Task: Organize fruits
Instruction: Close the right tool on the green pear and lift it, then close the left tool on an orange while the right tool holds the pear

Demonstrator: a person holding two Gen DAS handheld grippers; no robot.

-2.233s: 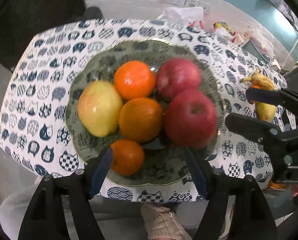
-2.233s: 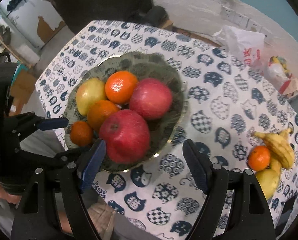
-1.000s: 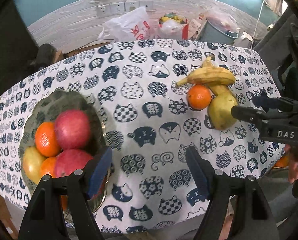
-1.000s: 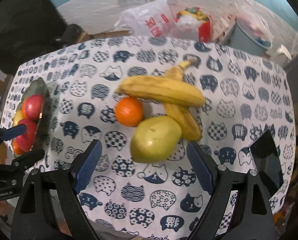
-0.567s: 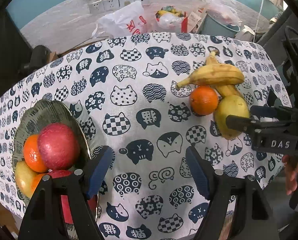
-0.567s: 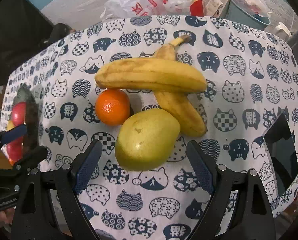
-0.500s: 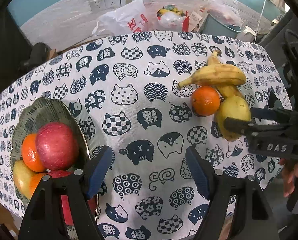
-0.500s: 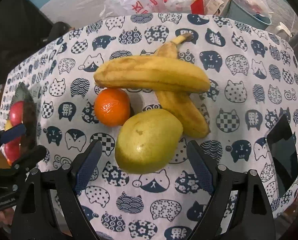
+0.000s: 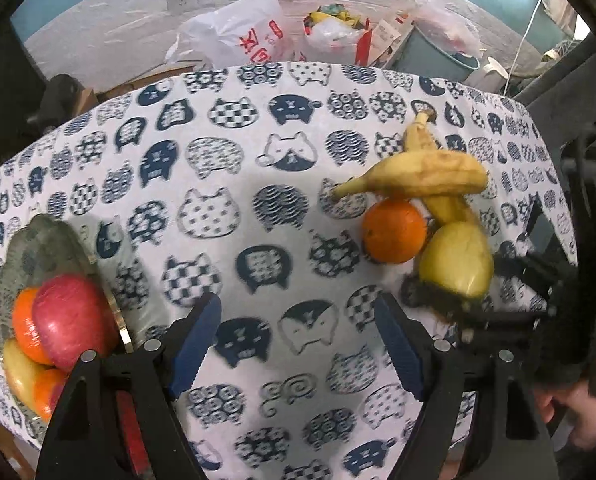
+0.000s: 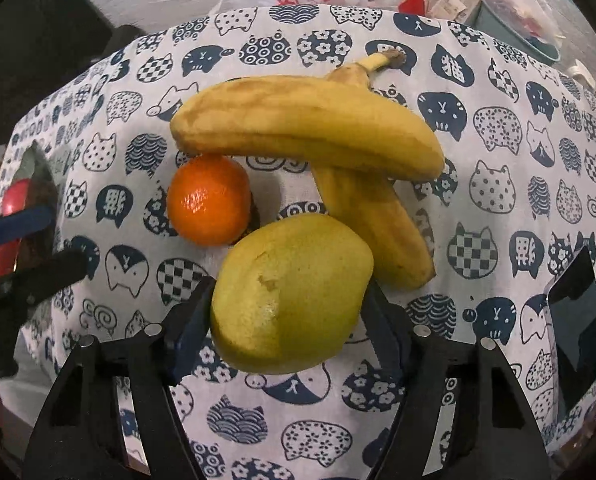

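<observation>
A yellow-green pear (image 10: 290, 296) lies on the cat-print tablecloth, touching an orange (image 10: 210, 200) and two crossed bananas (image 10: 305, 120). My right gripper (image 10: 290, 312) points down over the pear. Its jaws are closing, and both pads meet the pear's sides. In the left wrist view the same pear (image 9: 455, 256), orange (image 9: 393, 230) and bananas (image 9: 417, 178) sit at the right, where the right gripper (image 9: 457, 300) is blurred. My left gripper (image 9: 298, 344) hangs over bare cloth, jaws opening, nothing between them. The green plate (image 9: 46, 240) at the left holds a red apple (image 9: 70, 316), oranges and a pear.
A black phone (image 10: 573, 308) lies near the table's right edge. Behind the table are plastic bags (image 9: 238, 36), a grey bucket (image 9: 437, 56) and wall sockets. A hand (image 9: 577, 412) shows at the lower right. The left gripper (image 10: 34, 244) is at the left edge.
The right gripper sank onto the pear and its jaws narrowed around it. The left gripper drifted right and lower over the cloth, so the plate slid toward the left edge.
</observation>
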